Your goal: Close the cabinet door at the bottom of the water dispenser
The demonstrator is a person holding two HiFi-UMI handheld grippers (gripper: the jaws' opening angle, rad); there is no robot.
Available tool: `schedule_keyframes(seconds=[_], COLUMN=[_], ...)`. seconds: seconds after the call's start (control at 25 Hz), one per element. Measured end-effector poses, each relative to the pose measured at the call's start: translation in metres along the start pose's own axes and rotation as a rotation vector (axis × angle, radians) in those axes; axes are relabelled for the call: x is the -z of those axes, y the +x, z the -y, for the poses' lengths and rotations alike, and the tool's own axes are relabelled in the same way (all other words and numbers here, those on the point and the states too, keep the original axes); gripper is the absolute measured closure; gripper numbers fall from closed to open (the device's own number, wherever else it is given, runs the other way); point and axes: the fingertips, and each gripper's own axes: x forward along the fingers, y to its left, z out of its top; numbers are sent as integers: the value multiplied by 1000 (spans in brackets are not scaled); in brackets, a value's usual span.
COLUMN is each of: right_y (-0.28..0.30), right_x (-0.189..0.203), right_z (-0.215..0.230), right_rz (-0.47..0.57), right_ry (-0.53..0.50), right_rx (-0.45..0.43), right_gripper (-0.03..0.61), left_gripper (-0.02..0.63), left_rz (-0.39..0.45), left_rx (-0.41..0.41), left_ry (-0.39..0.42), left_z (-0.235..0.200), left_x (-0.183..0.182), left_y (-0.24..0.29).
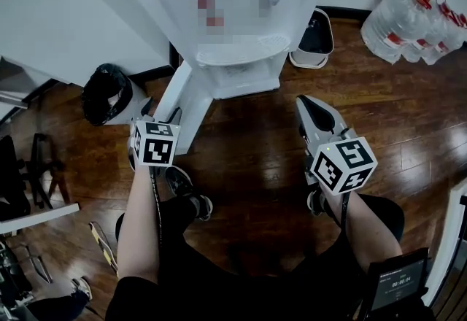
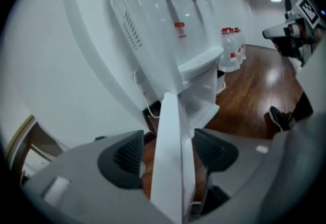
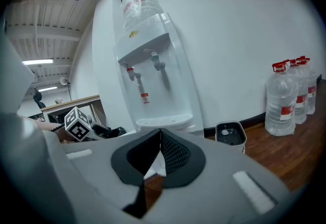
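Dark wooden floor (image 1: 248, 159) lies below the water dispenser (image 1: 241, 71), whose cabinet door (image 2: 170, 116) stands open edge-on towards us, its upright edge unpinched between the spread jaws of our nearer left hand-held gripper (image 2: 170, 154), while our right hand-held gripper (image 3: 159, 152) is pressed together, empty.

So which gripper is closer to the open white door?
Left. The left gripper holds open jaws astride the cabinet door; the right gripper, shut, is off to the door's right, clear of it.
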Motion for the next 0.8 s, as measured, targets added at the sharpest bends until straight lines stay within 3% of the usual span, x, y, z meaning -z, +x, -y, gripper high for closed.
schedule_keyframes(seconds=[0.12, 0.24, 0.36, 0.64, 0.8], right_y=[18, 31, 37, 24, 8], right_x=[0, 0, -1, -1, 3], right_z=[4, 4, 0, -11, -22], right_rz=[-15, -26, -33, -26, -20], right_ry=[5, 23, 34, 23, 38], right_rx=[-4, -14, -27, -39, -56], right_gripper=[574, 574, 574, 574, 574], left_gripper=[298, 296, 379, 377, 382], left_rz=[-133, -182, -181, -164, -84], left_rx=[111, 192, 191, 249, 270], left_ry=[-23, -53, -43, -106, -119], left_z=[7, 15, 10, 38, 65], left_x=[26, 33, 32, 25, 12], left_y=[16, 20, 19, 10, -9])
